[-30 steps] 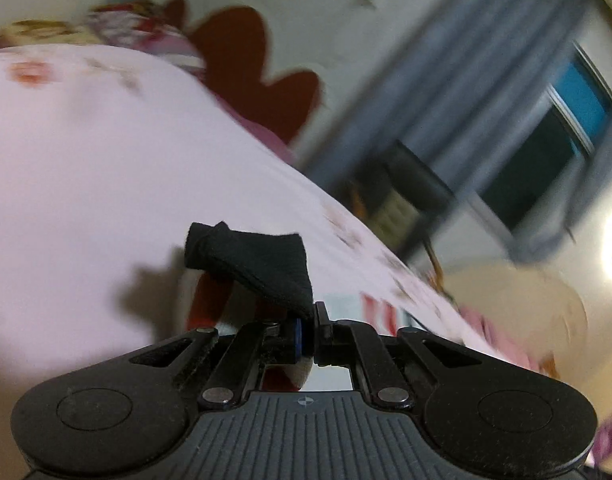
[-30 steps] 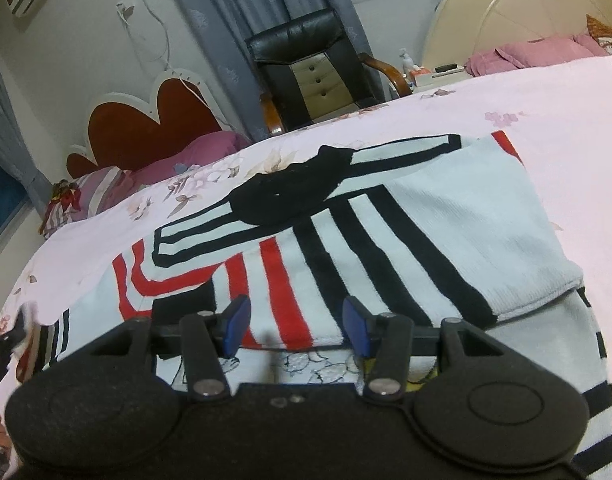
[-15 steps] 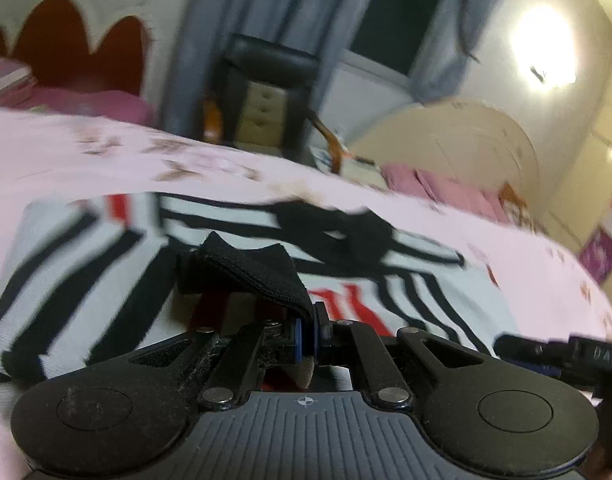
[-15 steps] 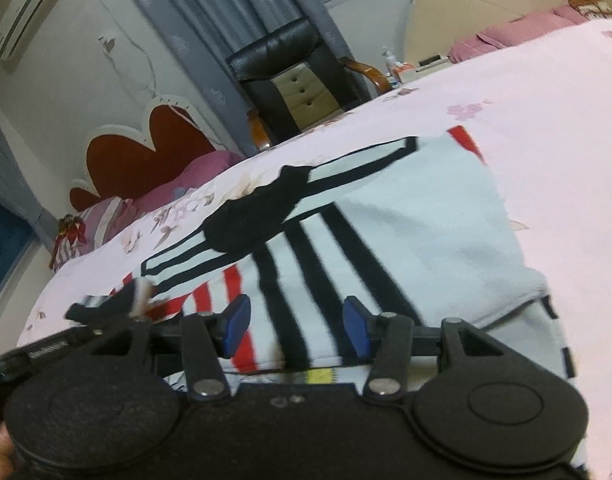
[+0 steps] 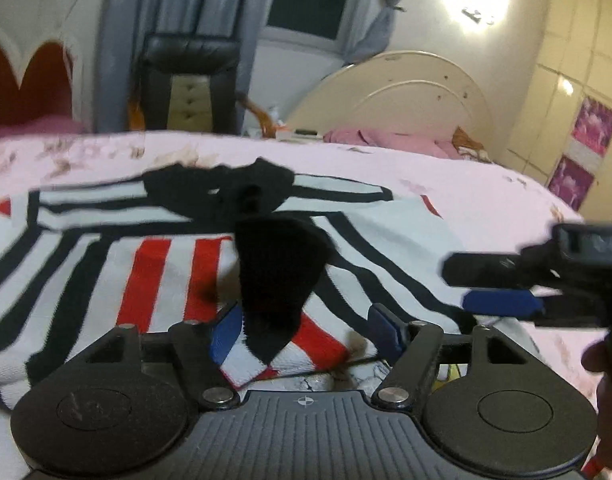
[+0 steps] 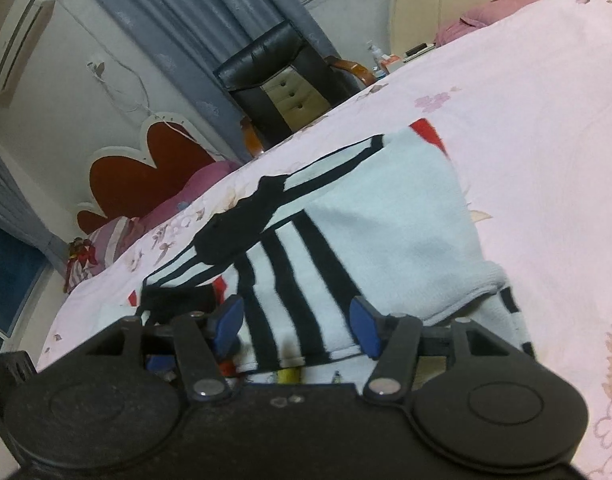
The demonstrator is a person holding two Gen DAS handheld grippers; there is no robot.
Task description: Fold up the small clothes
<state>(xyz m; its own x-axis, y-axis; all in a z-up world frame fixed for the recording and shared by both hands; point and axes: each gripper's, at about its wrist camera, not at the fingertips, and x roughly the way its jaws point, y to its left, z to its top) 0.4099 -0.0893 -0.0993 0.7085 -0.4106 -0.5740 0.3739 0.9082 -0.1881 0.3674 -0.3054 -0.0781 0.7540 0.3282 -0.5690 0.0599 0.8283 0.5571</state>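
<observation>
A small white sweater with black and red stripes [image 5: 106,280] lies partly folded on the pink bed; it also shows in the right wrist view [image 6: 385,232]. Its black collar [image 5: 226,192] lies at the far side. A black cuff [image 5: 278,288] rests on the sweater between the fingers of my left gripper [image 5: 306,332], which is open. My right gripper [image 6: 298,328] is open and empty over the sweater's near edge; it shows at the right of the left wrist view [image 5: 501,304].
The pink floral bedsheet [image 6: 545,140] spreads all around the sweater. A black chair [image 5: 190,80], grey curtains and a cream headboard [image 5: 405,100] stand beyond the bed. A red headboard [image 6: 146,176] and pillows are at the far left.
My left gripper swung over the sweater carrying the black cuff, then opened and let it go onto the sweater. My right gripper stayed open and shifted slightly.
</observation>
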